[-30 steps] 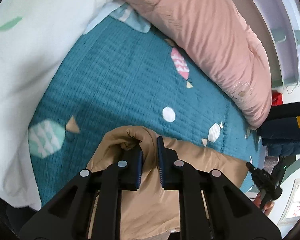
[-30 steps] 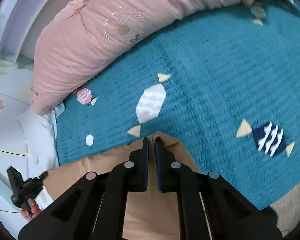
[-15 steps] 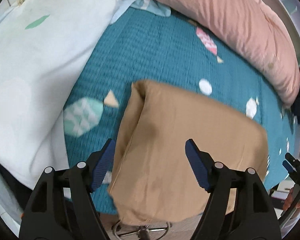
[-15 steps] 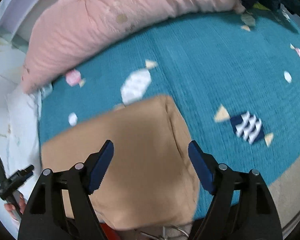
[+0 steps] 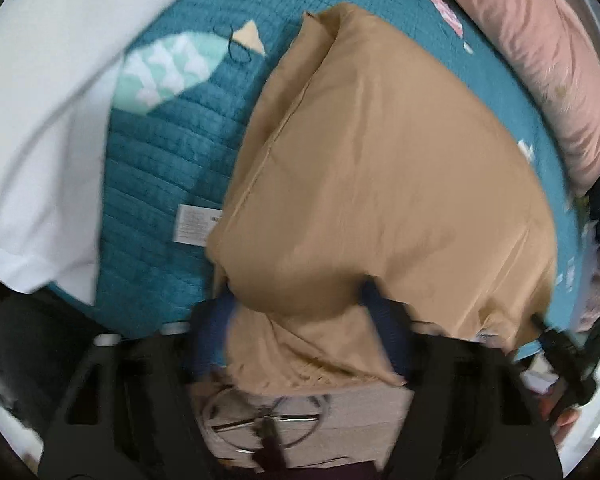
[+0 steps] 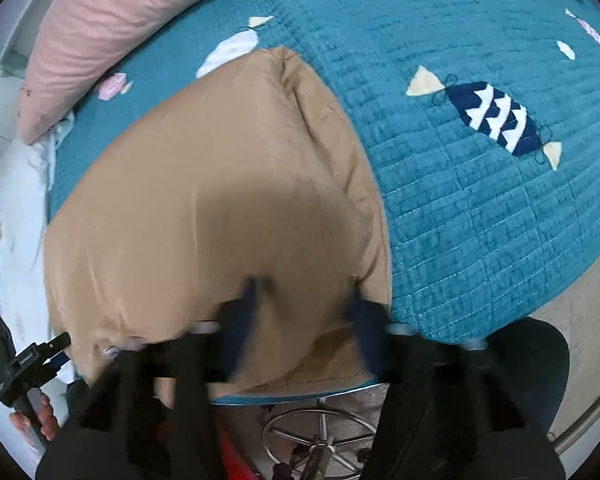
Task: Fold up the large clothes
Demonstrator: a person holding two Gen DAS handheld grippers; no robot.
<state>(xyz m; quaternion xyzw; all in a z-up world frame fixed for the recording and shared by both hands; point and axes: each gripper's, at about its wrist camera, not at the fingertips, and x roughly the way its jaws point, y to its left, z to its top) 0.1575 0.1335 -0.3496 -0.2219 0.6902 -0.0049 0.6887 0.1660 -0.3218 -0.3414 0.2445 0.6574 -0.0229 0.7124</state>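
**Both grippers closing on the near edge for another fold**

Folded tan garment [image 5: 380, 168] lying flat on the teal quilt [image 5: 156, 168], near edge draped over the bed's side. Left gripper [image 5: 300, 320] and right gripper [image 6: 304, 312] straddling that edge, jaws partly apart and just now narrowing, cloth bulging between the blue pads; firm contact lost in blur, so a grip not yet certain. Placed at opposite corners, presumably to lift the edge evenly.

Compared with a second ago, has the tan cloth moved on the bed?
Yes. The tan cloth, then bunched at the near edge, now spreads farther up the teal quilt toward the pink pillow.
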